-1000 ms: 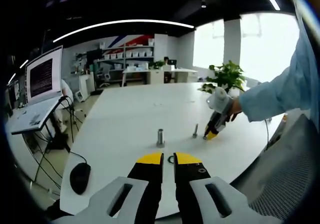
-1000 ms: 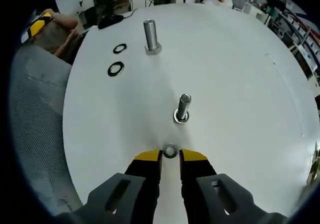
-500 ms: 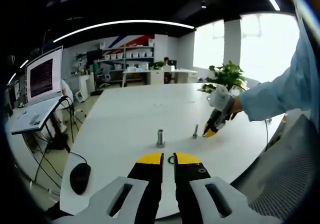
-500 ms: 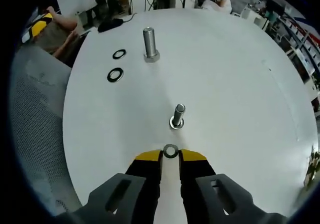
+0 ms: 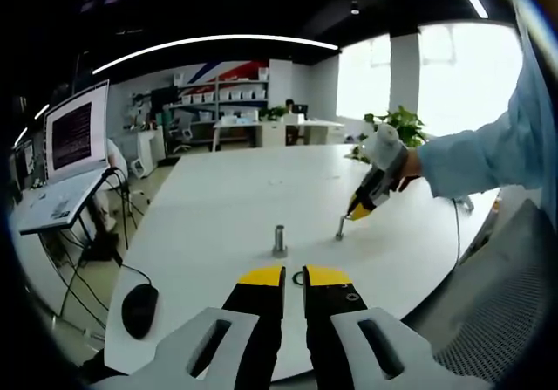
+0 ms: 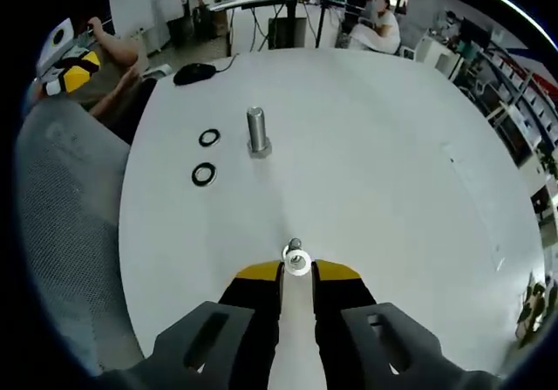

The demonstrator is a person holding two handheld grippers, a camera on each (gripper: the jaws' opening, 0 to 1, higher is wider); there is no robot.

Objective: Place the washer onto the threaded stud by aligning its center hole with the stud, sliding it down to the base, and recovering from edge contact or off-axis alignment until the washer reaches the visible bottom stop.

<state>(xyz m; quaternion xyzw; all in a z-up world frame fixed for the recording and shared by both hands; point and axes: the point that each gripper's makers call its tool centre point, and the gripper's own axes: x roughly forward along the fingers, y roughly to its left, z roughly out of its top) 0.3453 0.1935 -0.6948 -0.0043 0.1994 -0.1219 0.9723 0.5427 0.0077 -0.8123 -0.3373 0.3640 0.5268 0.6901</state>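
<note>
So the right gripper (image 6: 297, 272) has its jaws pinched on the washer (image 6: 297, 262), holding it right over the top of the smaller threaded stud (image 6: 295, 245) on the white table (image 6: 392, 172). Looks like the hole is about lined up, but it's hard to say if it's actually on. The bigger stud (image 6: 256, 132) stands further off, with two dark washers (image 6: 206, 155) lying beside it. The left gripper (image 5: 294, 276) hangs low near the table edge, jaws nearly together with just a slit between them.
</note>
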